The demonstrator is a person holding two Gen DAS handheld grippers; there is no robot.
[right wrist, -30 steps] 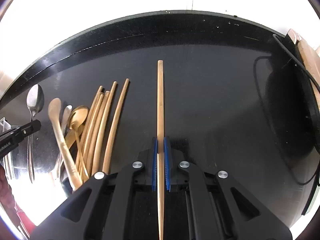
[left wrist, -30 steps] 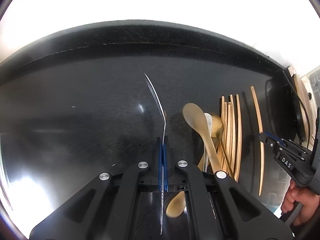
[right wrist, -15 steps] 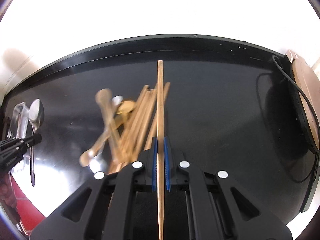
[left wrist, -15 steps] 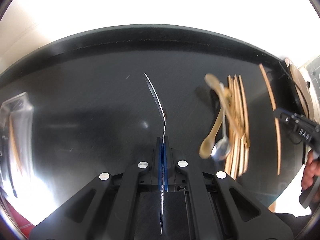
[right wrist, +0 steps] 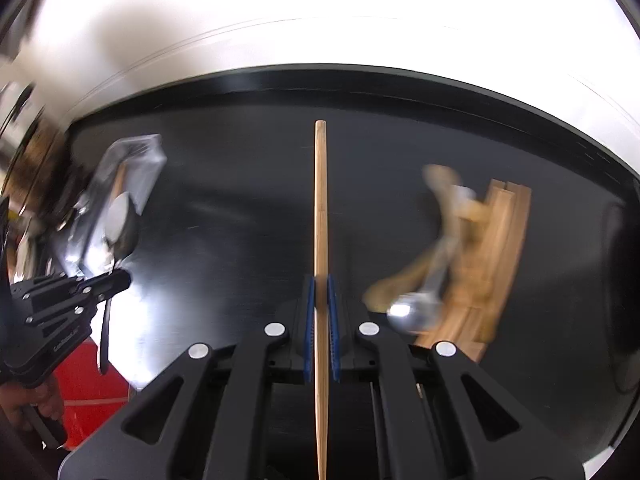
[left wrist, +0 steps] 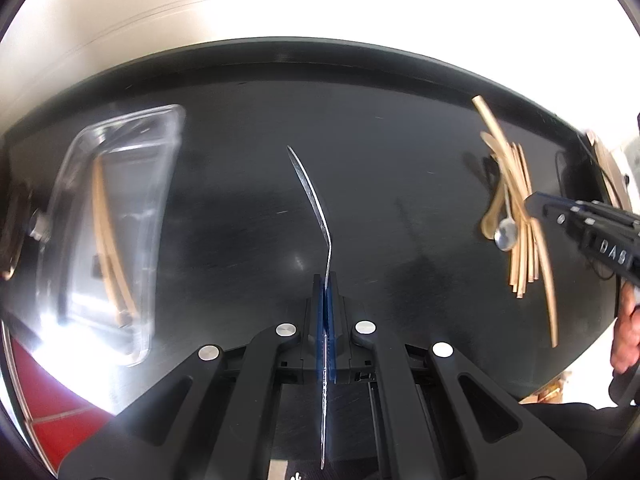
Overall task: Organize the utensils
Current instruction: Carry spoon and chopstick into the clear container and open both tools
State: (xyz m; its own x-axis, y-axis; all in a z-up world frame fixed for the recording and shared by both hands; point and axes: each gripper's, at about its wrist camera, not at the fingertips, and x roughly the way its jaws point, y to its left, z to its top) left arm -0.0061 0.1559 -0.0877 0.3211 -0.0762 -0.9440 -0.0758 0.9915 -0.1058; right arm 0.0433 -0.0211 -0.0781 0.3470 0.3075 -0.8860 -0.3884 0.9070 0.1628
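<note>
Swinging leftward away from the heap of bamboo chopsticks and spoons (left wrist: pixel 516 216), now far right of its jaws, the left gripper (left wrist: pixel 327 292) pinches a thin, glossy metal spoon (left wrist: pixel 316 208) while the right gripper (right wrist: pixel 320 292) clamps a straight, matte wooden chopstick (right wrist: pixel 320 208), the clear plastic tray (left wrist: pixel 160 184) newly appearing left, suggesting delivery.

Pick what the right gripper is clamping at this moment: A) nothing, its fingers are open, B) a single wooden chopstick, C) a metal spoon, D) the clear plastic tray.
B: in the right wrist view the right gripper is shut on a single wooden chopstick that runs straight out between its blue pads, while the metal spoon sits in the left gripper.
</note>
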